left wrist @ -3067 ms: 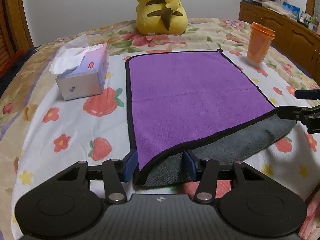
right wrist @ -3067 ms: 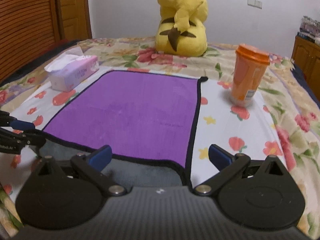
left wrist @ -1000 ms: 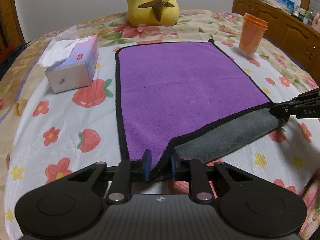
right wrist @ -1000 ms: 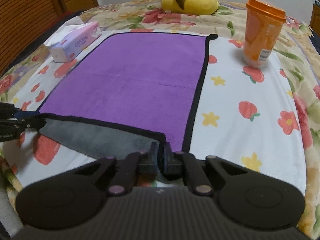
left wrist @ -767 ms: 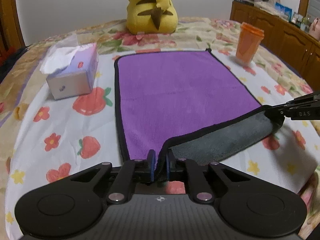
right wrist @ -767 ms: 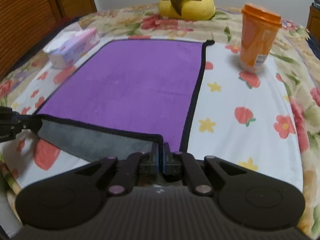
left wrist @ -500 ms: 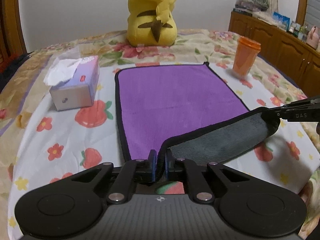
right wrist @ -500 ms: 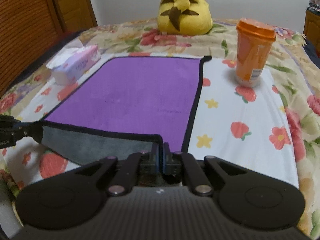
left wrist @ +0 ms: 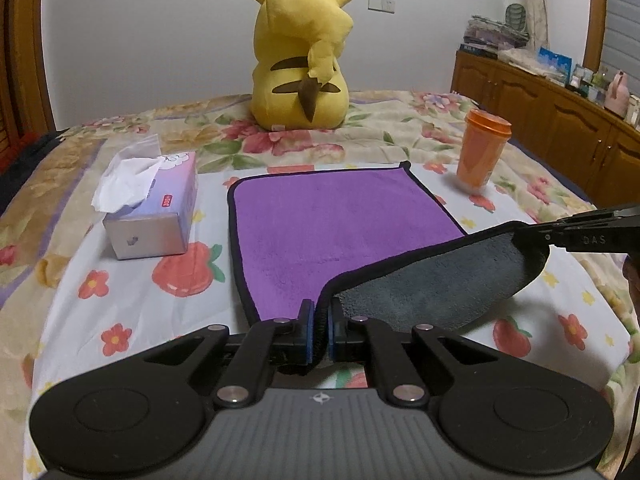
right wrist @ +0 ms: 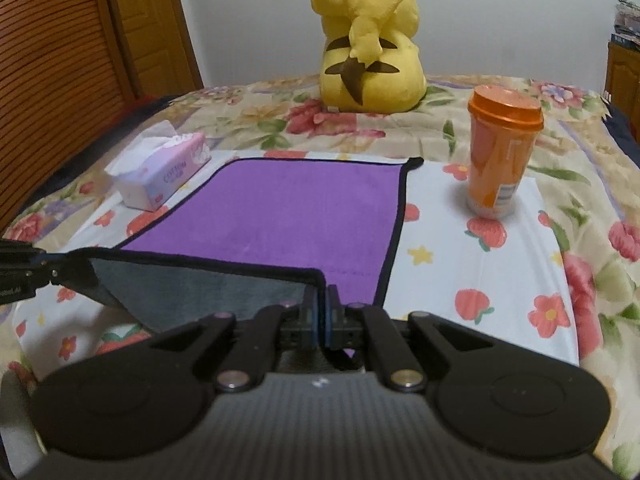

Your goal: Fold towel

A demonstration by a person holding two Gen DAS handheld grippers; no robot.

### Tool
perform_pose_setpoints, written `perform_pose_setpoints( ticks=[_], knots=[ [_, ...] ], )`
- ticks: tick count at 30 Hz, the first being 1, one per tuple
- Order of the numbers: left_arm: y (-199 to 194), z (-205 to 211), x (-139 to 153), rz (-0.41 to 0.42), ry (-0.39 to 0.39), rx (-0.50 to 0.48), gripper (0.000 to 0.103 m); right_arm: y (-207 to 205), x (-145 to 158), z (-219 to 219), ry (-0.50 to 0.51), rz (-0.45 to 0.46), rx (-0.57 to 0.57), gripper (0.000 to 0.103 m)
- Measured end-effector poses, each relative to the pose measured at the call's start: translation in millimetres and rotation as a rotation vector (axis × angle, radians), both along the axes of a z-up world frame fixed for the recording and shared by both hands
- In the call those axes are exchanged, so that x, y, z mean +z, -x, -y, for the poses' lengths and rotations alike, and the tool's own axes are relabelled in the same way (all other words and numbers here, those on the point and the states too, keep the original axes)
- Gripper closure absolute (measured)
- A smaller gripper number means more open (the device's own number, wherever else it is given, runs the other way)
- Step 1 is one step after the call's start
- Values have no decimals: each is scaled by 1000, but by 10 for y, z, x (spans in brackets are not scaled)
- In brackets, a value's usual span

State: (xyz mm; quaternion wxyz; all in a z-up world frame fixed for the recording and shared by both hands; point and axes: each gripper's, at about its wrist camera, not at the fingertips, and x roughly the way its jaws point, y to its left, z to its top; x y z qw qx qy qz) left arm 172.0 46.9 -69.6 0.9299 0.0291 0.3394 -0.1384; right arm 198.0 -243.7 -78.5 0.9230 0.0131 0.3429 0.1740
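A purple towel (left wrist: 340, 216) with black trim and a grey underside lies on the flowered bed; it also shows in the right wrist view (right wrist: 288, 216). My left gripper (left wrist: 319, 322) is shut on the towel's near left corner. My right gripper (right wrist: 322, 312) is shut on the near right corner. Both corners are lifted, so the near edge hangs between them with the grey underside (left wrist: 432, 280) showing. The right gripper shows at the right of the left wrist view (left wrist: 520, 232), and the left gripper at the left of the right wrist view (right wrist: 52, 268).
A tissue box (left wrist: 154, 216) stands left of the towel. An orange lidded cup (left wrist: 482, 152) stands to its right, also seen in the right wrist view (right wrist: 500, 152). A yellow plush toy (left wrist: 302, 56) sits beyond the far edge. Wooden cabinets (left wrist: 560, 120) line the right wall.
Both grippers closed on the near corners, then lifted them. The near edge has risen off the bed and more grey underside shows.
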Motion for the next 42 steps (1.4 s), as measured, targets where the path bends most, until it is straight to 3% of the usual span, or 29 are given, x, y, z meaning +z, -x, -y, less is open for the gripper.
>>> perform_pose_setpoints(
  ticks=[15, 42],
  knots=[
    [-213, 0, 3, 23, -9, 4, 94, -69, 43, -11, 5, 51, 24, 99],
    [-536, 48, -48, 39, -26, -25, 94, -358, -110, 22, 20, 56, 51, 99]
  ],
)
